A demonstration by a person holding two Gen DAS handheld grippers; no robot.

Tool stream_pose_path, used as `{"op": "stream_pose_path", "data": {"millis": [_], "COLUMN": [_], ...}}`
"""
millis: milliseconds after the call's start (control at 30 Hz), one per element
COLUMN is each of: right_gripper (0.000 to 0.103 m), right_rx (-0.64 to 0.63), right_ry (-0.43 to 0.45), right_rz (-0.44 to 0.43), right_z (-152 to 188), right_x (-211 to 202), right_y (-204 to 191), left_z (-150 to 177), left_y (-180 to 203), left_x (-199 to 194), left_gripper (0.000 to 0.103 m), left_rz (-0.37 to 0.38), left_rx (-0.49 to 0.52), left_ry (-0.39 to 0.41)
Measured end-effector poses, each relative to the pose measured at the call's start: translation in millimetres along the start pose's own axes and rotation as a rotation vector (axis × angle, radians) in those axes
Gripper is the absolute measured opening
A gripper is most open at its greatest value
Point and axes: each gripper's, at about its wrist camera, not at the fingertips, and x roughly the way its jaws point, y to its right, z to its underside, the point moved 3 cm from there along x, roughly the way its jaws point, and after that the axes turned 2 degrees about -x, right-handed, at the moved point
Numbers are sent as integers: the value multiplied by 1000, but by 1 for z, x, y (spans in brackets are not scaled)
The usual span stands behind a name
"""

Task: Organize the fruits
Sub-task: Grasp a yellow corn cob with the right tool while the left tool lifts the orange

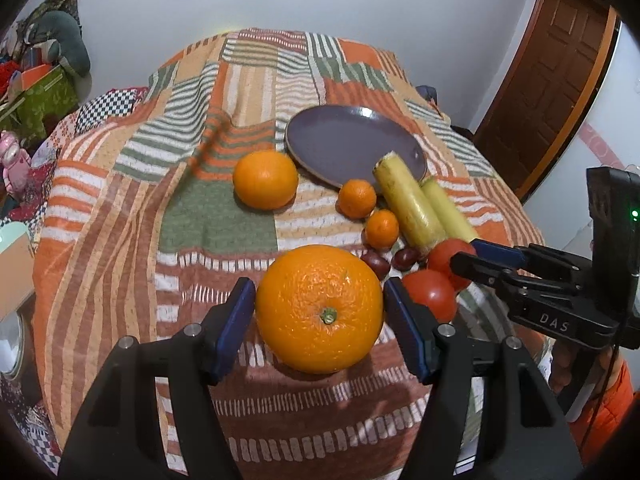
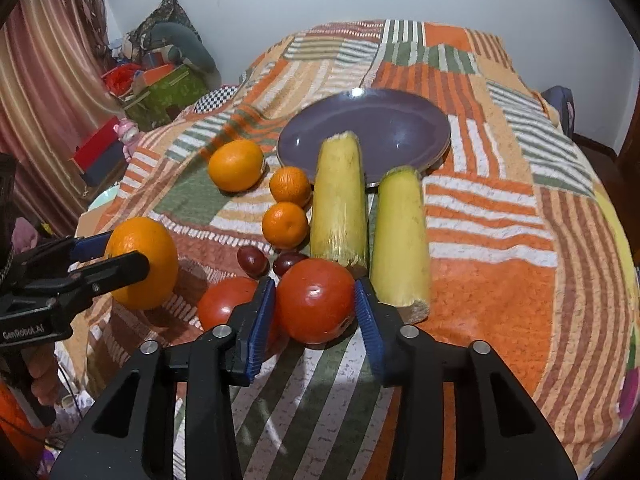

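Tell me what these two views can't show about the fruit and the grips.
- Second tomato: right view, partly behind the right gripper's finger.
- Two dark fruits: too small to identify.
- Big orange: left view, pad contact of left gripper unclear.
- Plate: near rim behind yellow stalks.

Taking the plate (image 2: 400, 120) as landmark, on the bed (image 2: 500, 220): two cane pieces (image 2: 339, 200) lie side by side just before it, the left one overlapping its near rim. Left of the plate sits an orange (image 2: 237, 165); two mandarins (image 2: 285, 225) lie before its left edge, beside the cane. Further toward the camera come two chestnuts (image 2: 251, 257), then two tomatoes (image 2: 316, 300) (side by side). A large orange (image 2: 154, 262) lies farthest left of the plate, well before it.
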Motion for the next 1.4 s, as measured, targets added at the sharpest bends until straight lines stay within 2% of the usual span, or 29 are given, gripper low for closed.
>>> {"op": "stream_pose_path", "data": {"millis": [67, 200, 300, 400, 633, 800, 1000, 1167, 1400], "right_gripper": [24, 24, 25, 31, 31, 32, 35, 33, 30], "right_rx": [-1, -17, -22, -9, 26, 39, 10, 8, -10], "right_ry": [27, 75, 73, 65, -1, -55, -101, -85, 16], "right_rz": [-4, 18, 41, 59, 105, 58, 41, 27, 52], "right_z": [-6, -21, -23, -24, -31, -32, -33, -33, -50], "right_x": [-9, -23, -20, -14, 16, 35, 52, 47, 18], "right_y": [1, 3, 6, 14, 44, 51, 51, 52, 49], "left_z": [-6, -17, -20, -21, -21, -24, -31, -41, -67], "left_y": [3, 8, 10, 13, 12, 10, 10, 14, 18], "left_x": [-2, -7, -10, -8, 0, 7, 13, 15, 18], "left_gripper": [66, 66, 66, 66, 66, 66, 66, 66, 66], "left_rz": [1, 5, 14, 12, 9, 3, 6, 3, 9], "left_rx": [5, 15, 16, 26, 27, 26, 16, 26, 31], "left_ry": [14, 45, 57, 52, 36, 29, 31, 45, 78]}}
